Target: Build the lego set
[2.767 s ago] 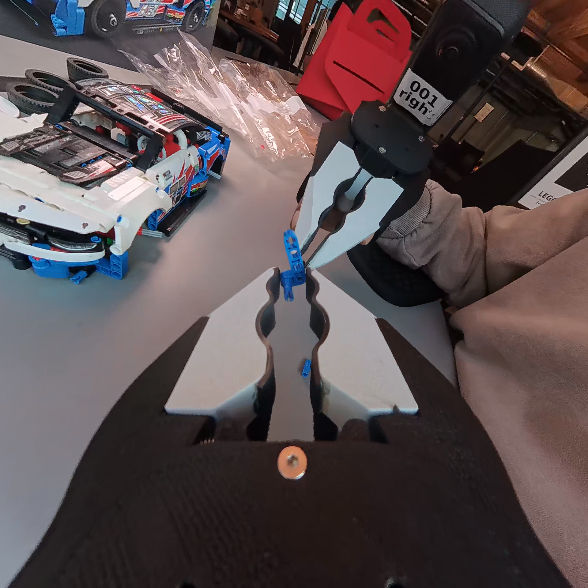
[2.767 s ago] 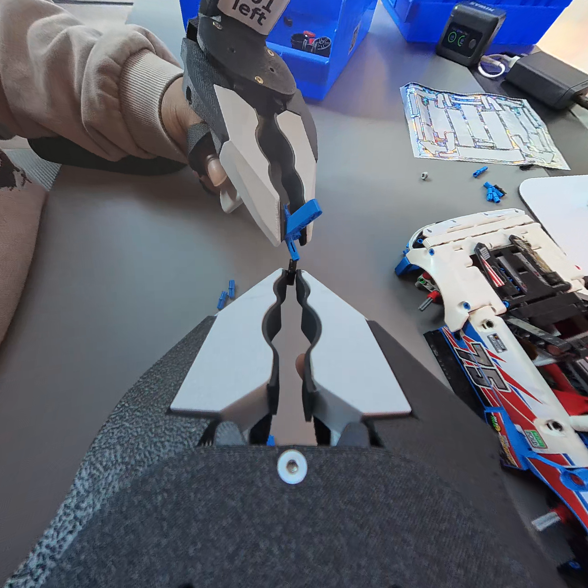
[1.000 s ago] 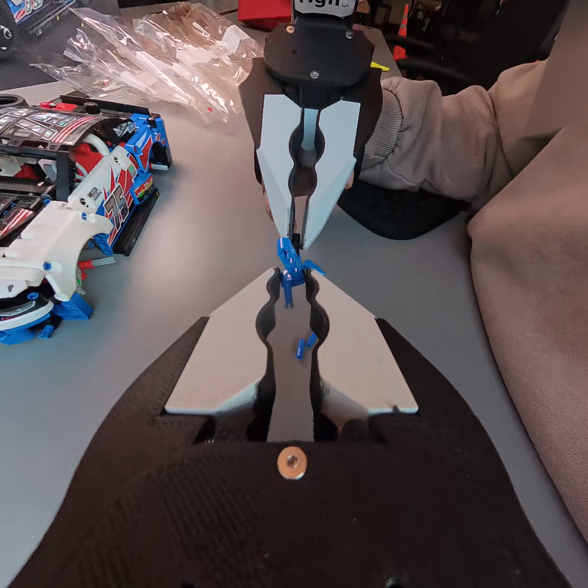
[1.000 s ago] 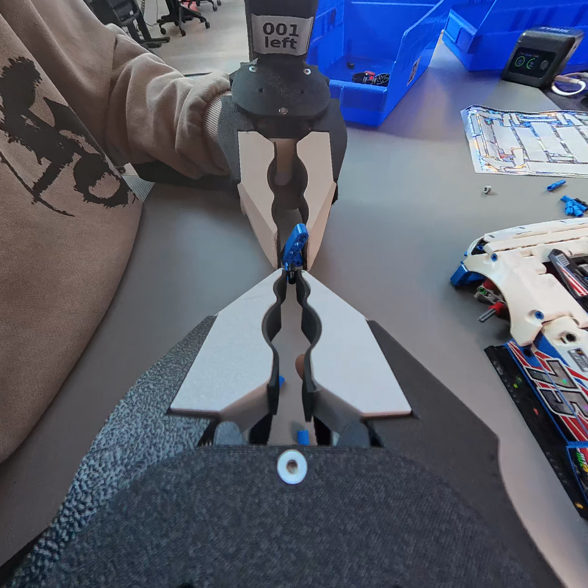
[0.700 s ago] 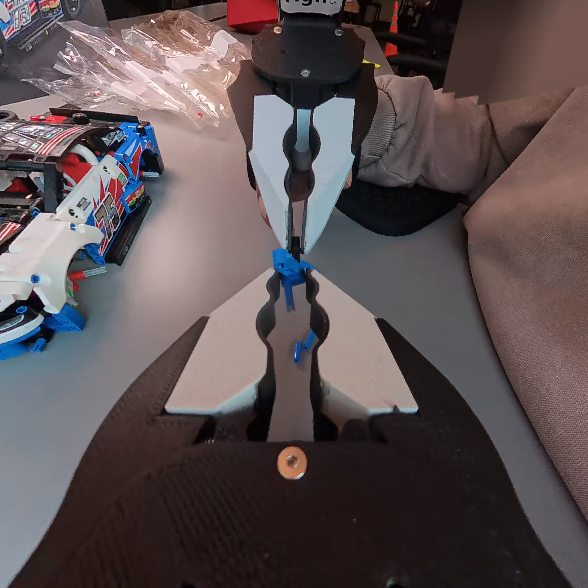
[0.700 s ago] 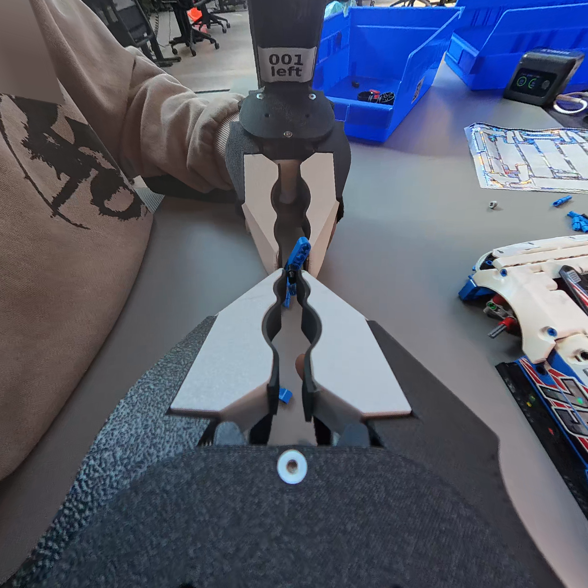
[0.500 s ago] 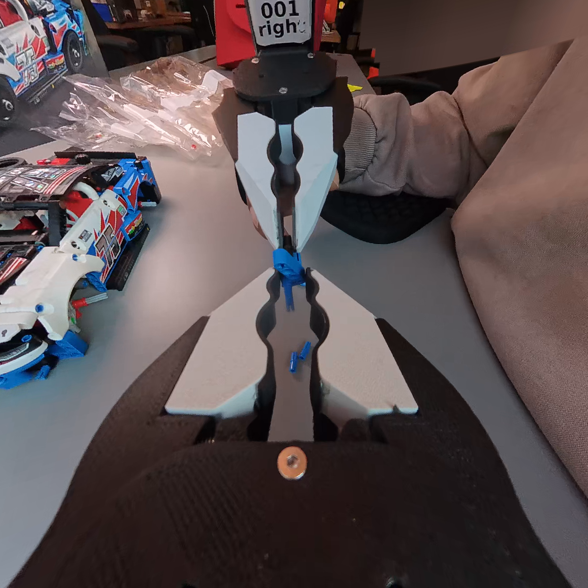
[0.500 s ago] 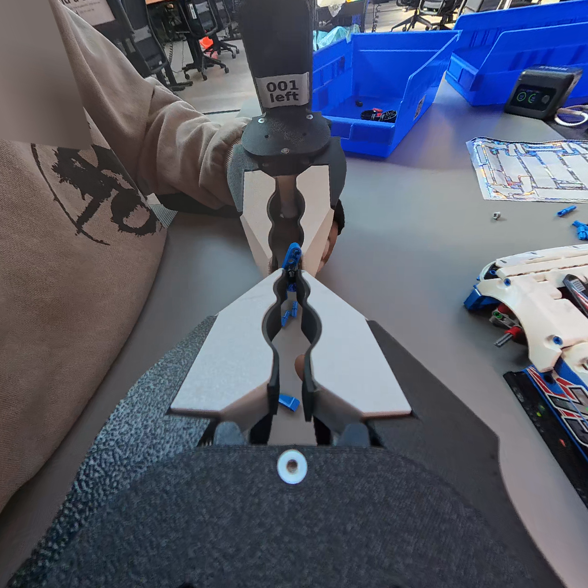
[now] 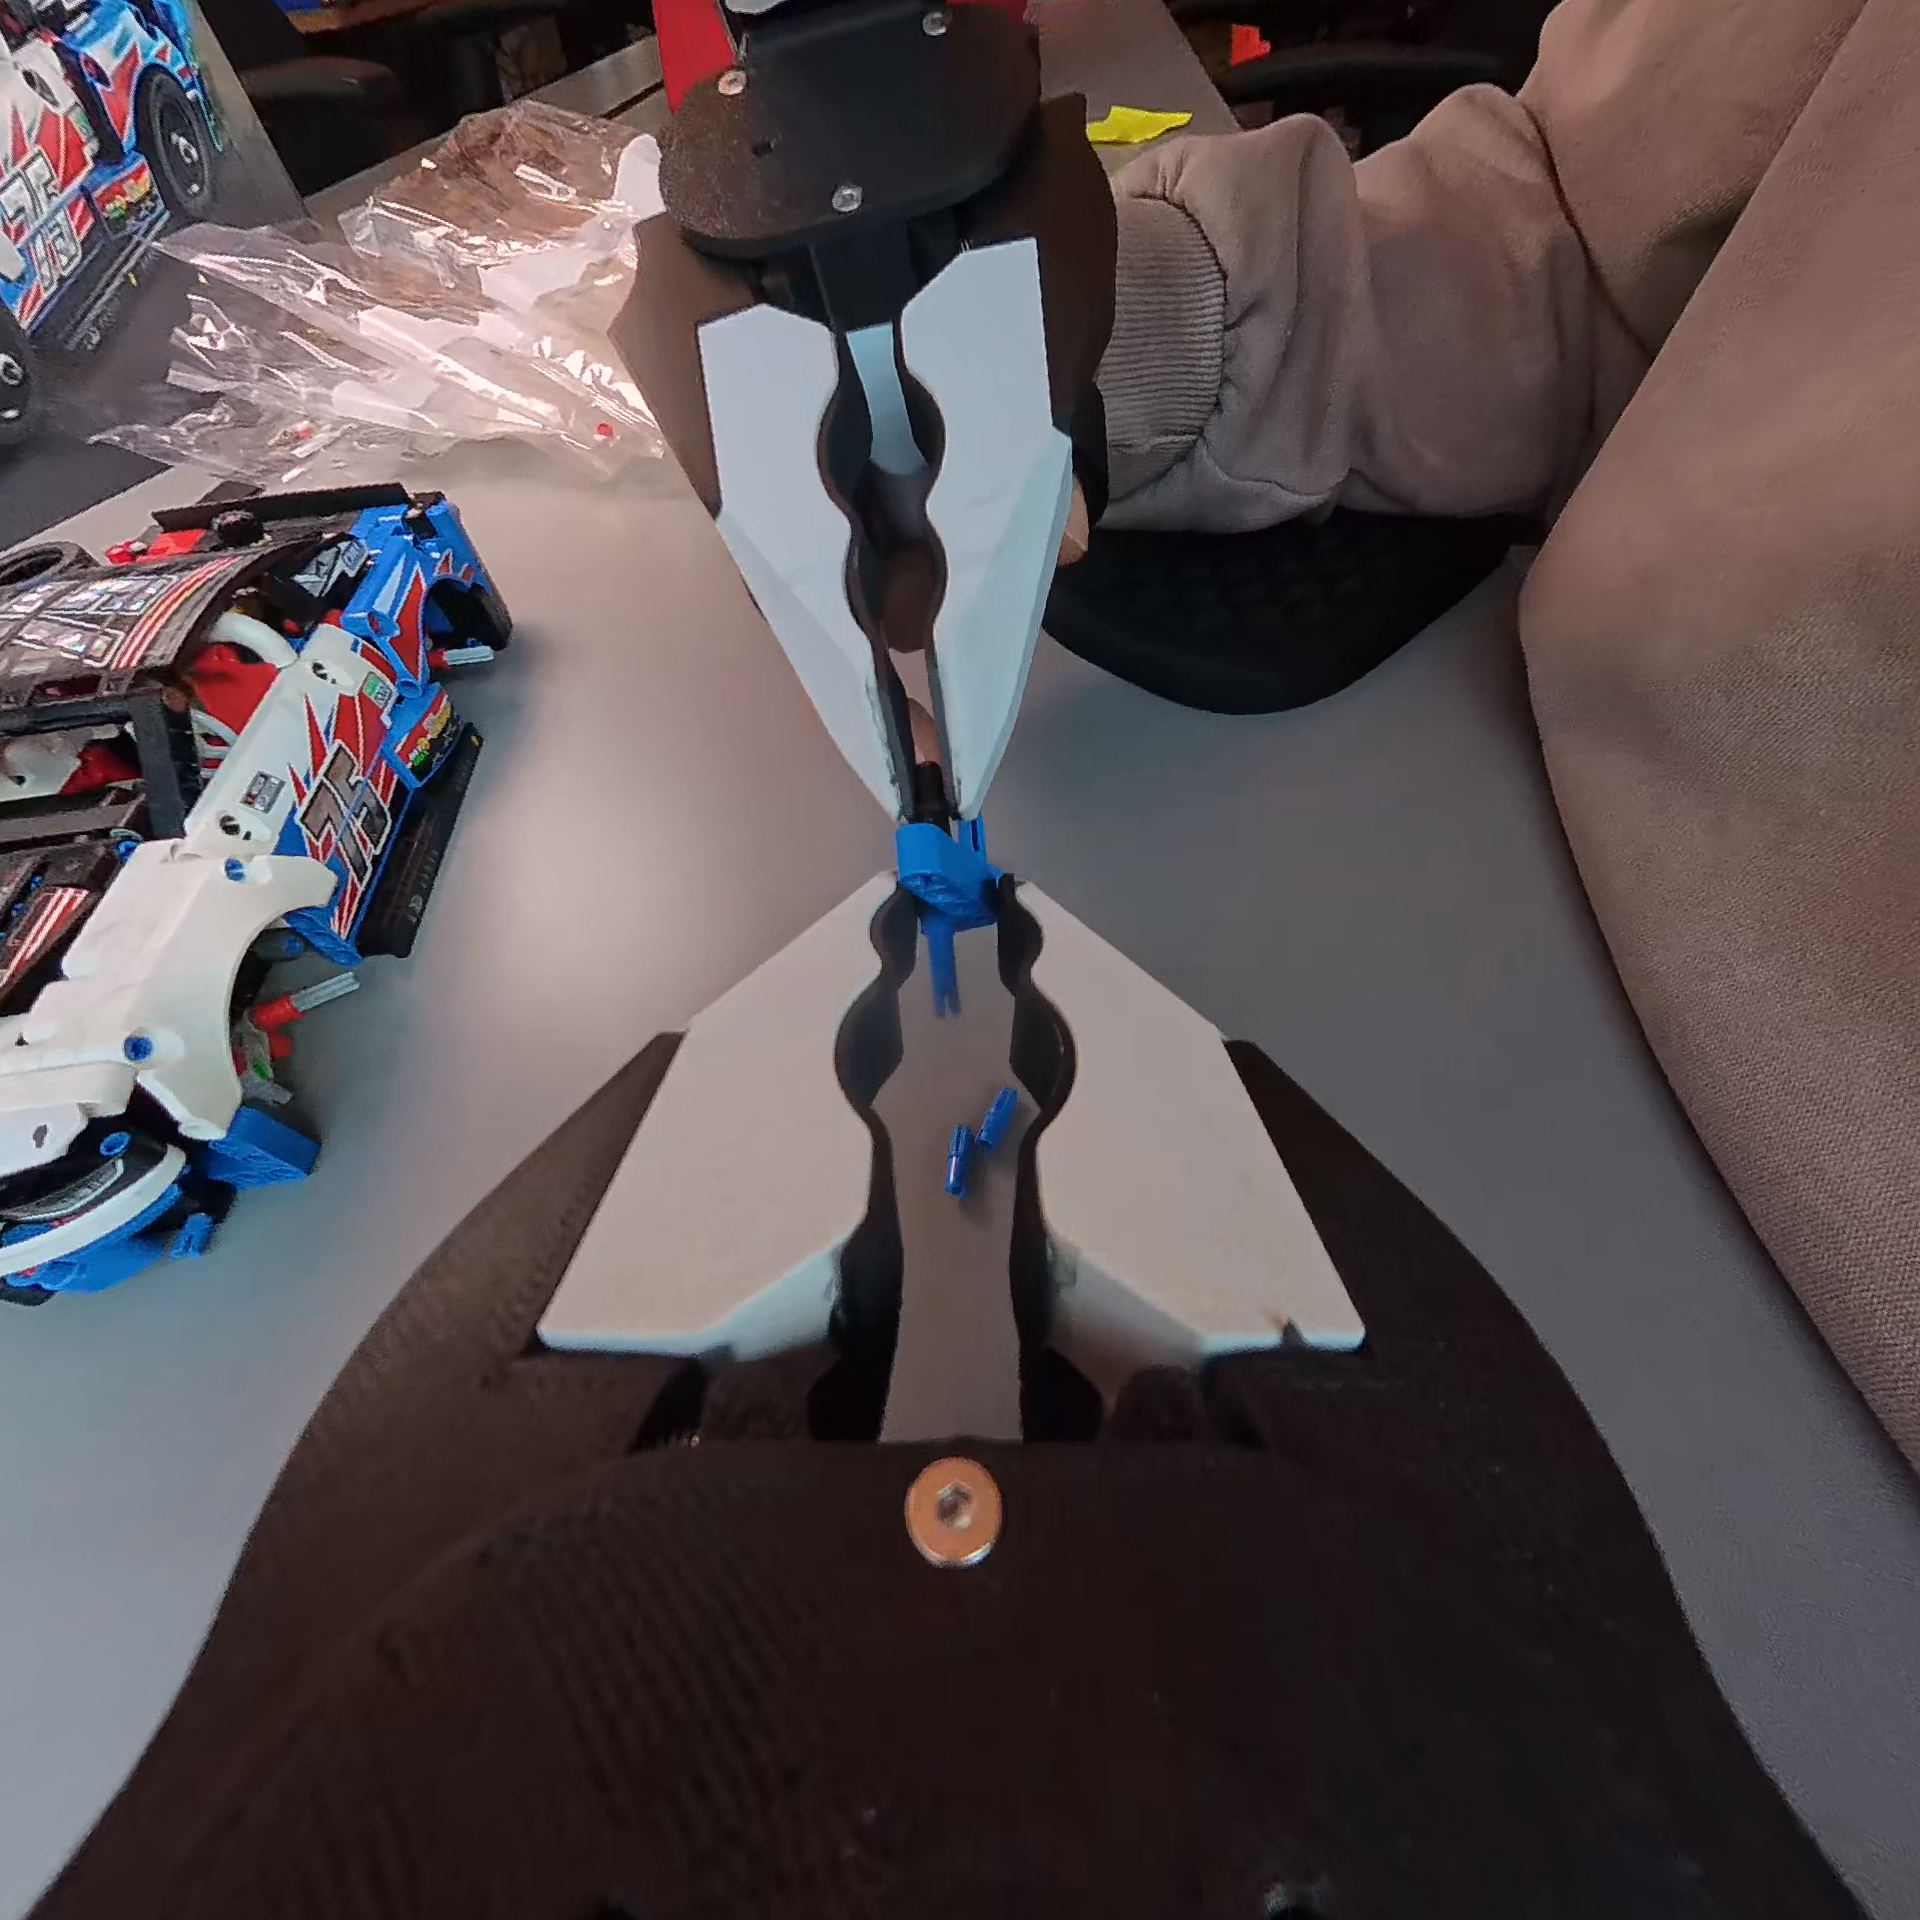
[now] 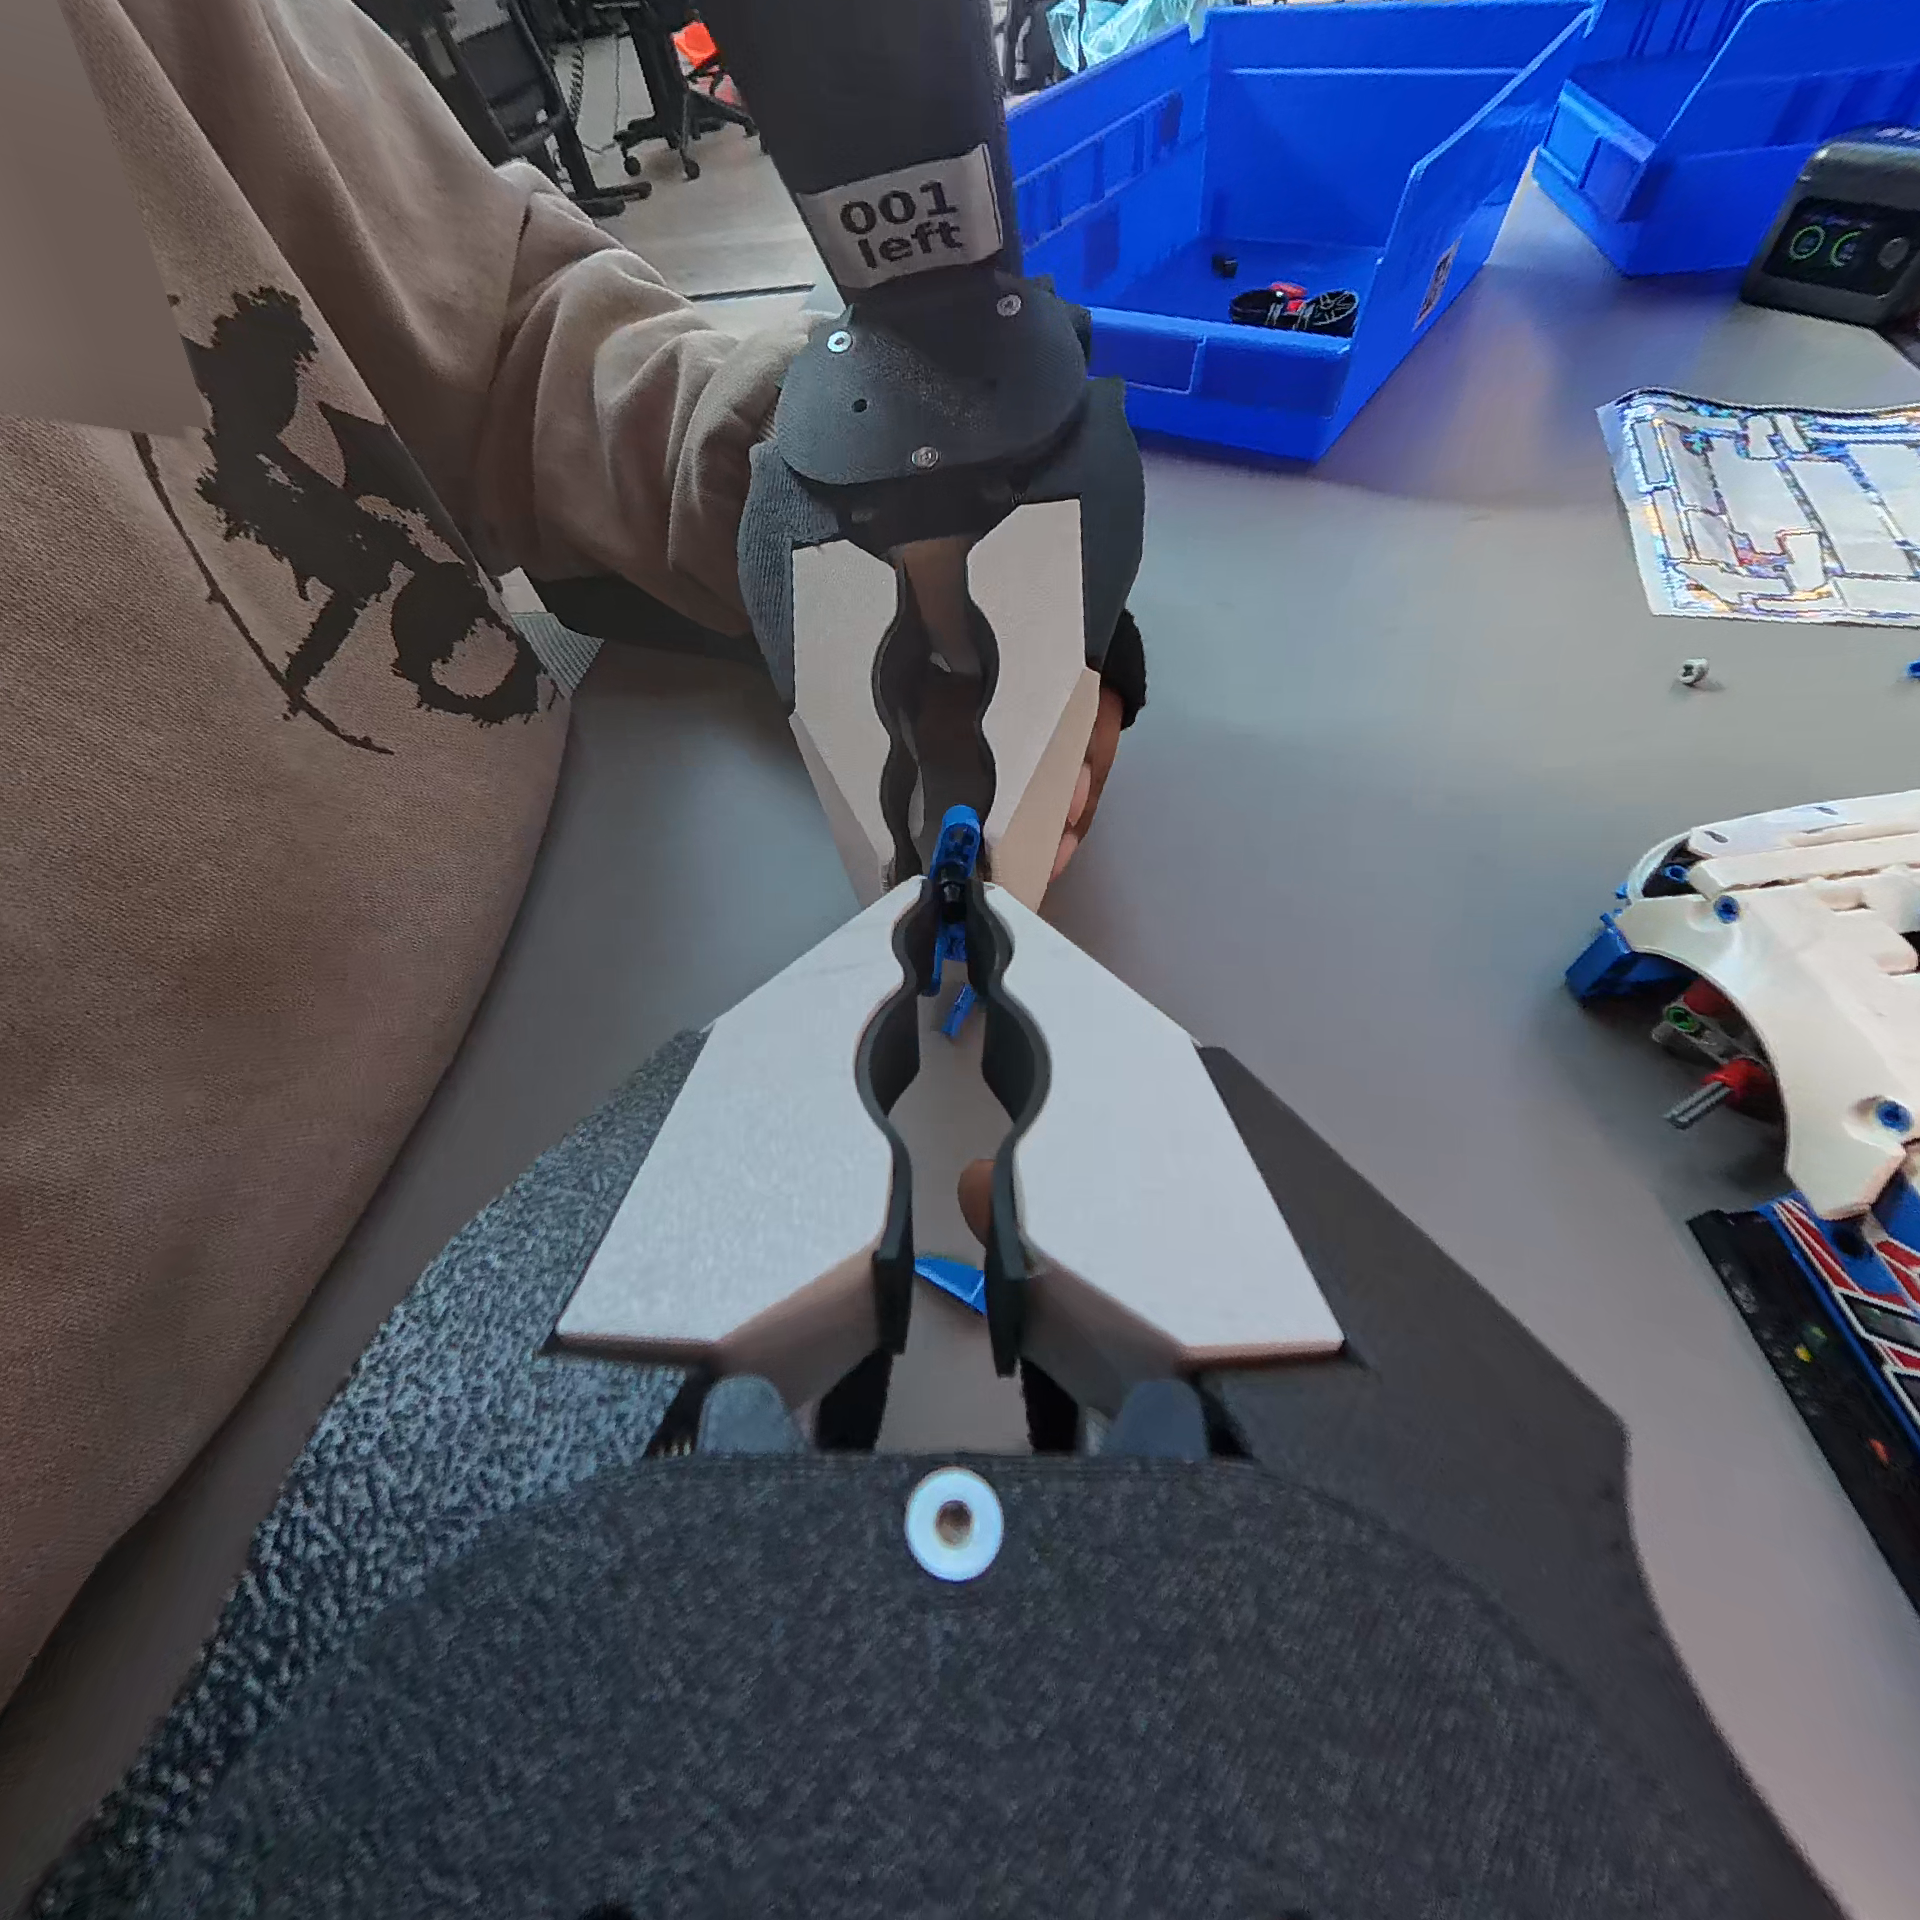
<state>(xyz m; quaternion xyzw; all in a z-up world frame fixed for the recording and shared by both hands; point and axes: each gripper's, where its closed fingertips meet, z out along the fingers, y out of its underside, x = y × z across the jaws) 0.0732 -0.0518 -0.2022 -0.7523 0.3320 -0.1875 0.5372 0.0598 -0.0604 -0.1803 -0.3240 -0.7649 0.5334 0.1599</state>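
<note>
My left gripper [image 9: 948, 902] has its fingers closed on a small blue plastic Lego connector piece [image 9: 940, 883], pinched at the very tips, while my right gripper [image 10: 948, 896] meets it tip to tip from the opposite side, its fingers nearly shut on a short black pin [image 9: 928, 781] pressed against the blue piece. The two grippers lie on one line, and the pin's long axis runs along that line, so I judge the coming push must go straight along it; the blue piece's thin stem [image 9: 943, 971] points back toward my left gripper, above the grey desk [image 9: 623, 727]. Two loose small blue pins [image 9: 977, 1138] lie on the desk beneath my left fingers. Off to the side stands one part-built white, blue and red Lego race car [image 9: 208, 810]; beyond it, crumpled clear plastic bags [image 9: 395, 322]. Two blue plastic bins [image 10: 1299, 208] stand farther back, with one sticker sheet [image 10: 1766, 509] near them.
</note>
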